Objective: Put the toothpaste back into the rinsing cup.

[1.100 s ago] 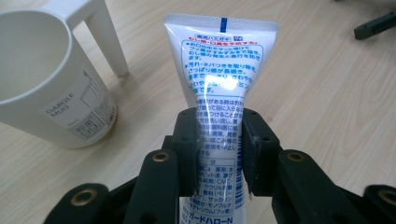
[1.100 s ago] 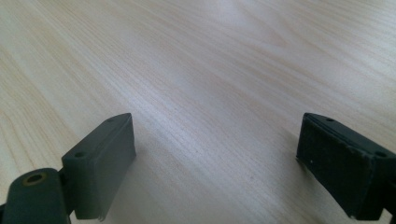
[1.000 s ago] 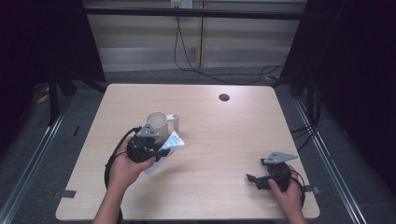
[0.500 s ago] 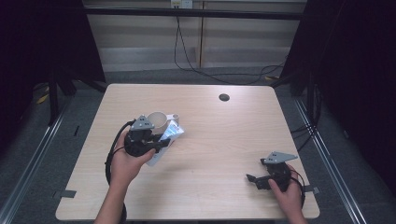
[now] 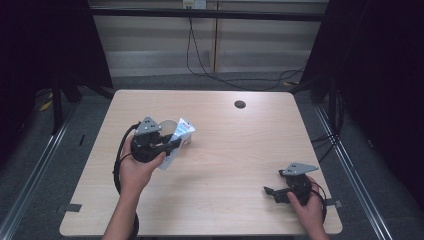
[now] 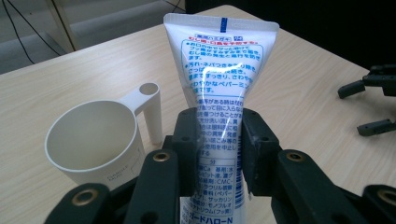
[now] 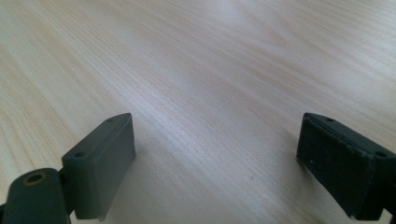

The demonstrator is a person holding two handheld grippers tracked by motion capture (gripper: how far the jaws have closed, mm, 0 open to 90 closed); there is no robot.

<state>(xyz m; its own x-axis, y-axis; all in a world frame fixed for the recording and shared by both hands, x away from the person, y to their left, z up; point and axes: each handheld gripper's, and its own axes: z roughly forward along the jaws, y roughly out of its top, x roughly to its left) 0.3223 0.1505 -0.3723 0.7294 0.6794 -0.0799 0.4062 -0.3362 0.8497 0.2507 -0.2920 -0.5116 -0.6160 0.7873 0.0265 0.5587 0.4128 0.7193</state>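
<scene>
Looking down from the high view, a light wooden table [image 5: 220, 150] is seen with a small dark round hole [image 5: 240, 104] near its far edge. On the left half, the left gripper [image 5: 172, 145] is held in the person's left hand [image 5: 135, 167], and a white tube [image 5: 176, 141] is clamped between its jaws. The tube's long axis runs from near-left to far-right, its flat crimped end pointing toward the far right, lifted above the tabletop. A white cup [image 5: 167, 127] is partly hidden just behind the gripper. At the near right, the right gripper [image 5: 270, 192] is held low over the table in the right hand [image 5: 307, 207], its jaws pointing left and spread apart, nothing between them. From the left gripper view, the tube [image 6: 219, 107] is seen standing up between the two black jaws, pinched at its lower half, crimped end farthest from the camera; blue and red print, not legible from above, is shown on it. The cup [image 6: 93, 137] is revealed as an empty, upright white cup with a handle [image 6: 148, 112], standing on the table to the left of the tube and apart from it. The other gripper [image 6: 371, 105] is visible at the right edge. From the right gripper view, the right gripper [image 7: 215, 163] is shown wide open over bare wood grain [image 7: 210, 70], gripping nothing.
</scene>
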